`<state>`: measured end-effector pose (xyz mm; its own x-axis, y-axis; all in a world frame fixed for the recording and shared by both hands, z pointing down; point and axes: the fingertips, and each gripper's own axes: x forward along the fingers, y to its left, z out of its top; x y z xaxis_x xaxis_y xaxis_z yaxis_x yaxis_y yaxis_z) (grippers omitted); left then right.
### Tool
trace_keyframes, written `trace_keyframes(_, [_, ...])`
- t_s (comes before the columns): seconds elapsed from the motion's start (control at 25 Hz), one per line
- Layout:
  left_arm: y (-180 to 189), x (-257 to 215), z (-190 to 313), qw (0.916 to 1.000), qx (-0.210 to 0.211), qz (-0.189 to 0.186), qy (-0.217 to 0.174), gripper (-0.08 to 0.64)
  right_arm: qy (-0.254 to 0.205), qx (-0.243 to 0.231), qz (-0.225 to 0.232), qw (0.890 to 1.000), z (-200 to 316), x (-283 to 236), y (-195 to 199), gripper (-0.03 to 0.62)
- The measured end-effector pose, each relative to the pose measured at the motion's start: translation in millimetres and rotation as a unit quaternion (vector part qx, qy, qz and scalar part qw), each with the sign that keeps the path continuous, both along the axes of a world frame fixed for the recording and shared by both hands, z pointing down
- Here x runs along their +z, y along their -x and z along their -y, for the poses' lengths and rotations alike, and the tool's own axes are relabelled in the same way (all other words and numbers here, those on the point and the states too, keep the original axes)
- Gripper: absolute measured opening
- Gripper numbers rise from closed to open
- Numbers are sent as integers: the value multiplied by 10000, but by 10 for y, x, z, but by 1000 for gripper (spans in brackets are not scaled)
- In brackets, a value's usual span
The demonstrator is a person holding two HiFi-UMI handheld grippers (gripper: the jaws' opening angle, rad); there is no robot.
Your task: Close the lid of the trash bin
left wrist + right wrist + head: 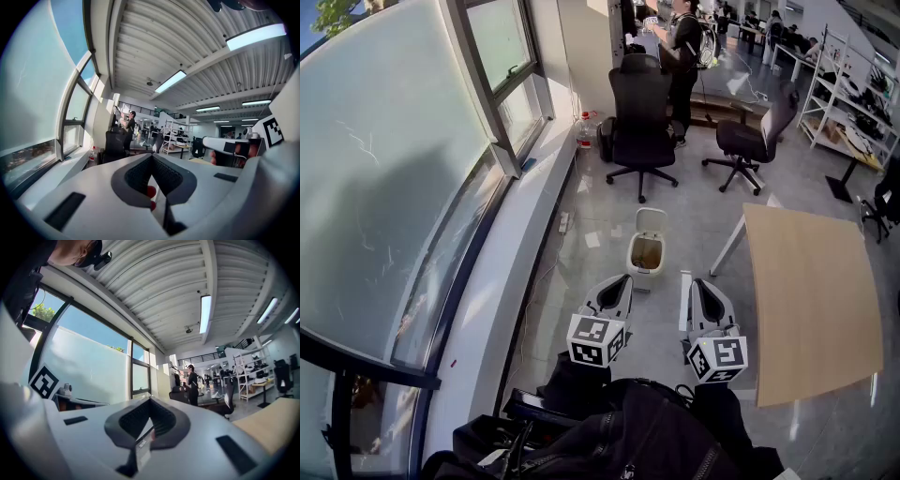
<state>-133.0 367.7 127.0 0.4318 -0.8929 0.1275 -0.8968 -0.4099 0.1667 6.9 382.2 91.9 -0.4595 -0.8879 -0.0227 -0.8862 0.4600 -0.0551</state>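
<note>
A small white trash bin stands on the grey floor ahead of me. Its lid is tipped up and back, and the brownish inside shows. Both grippers are held side by side, short of the bin and apart from it. My left gripper has its jaws together with nothing between them, as its own view also shows. My right gripper likewise looks shut and empty. Neither gripper view shows the bin. The right gripper appears at the right of the left gripper view.
A wooden table stands right of the bin. Beyond it are a black office chair and a second chair. A window wall with a ledge runs along the left. A person stands far back, near shelves.
</note>
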Motion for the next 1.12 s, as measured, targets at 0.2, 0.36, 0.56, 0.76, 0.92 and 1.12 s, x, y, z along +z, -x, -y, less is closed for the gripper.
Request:
trace_keyframes(0.2, [-45, 13, 47, 10000, -47, 37, 28, -5, 44, 0, 25, 10000, 57, 30, -76, 3])
trace_keyframes(0.36, [-81, 32, 24, 10000, -48, 47, 46, -5, 76, 16, 63, 10000, 49, 55, -127, 3])
trace_keyframes(0.56, [-130, 46, -4, 9999, -121, 58, 88, -5, 213, -66, 206, 9995, 28, 119, -205, 4])
trace_keyframes(0.76, [-224, 90, -56, 9998, -178, 60, 119, -5, 266, -93, 202, 9994, -11, 180, -322, 3])
trace_keyframes(0.92, [-302, 138, -104, 9997, -198, 60, 148, -5, 356, -144, 178, 9991, -55, 258, -377, 4])
trace_keyframes(1.12, [-438, 254, -176, 9993, -242, 57, 275, -5, 487, -189, 165, 9985, -144, 380, -508, 4])
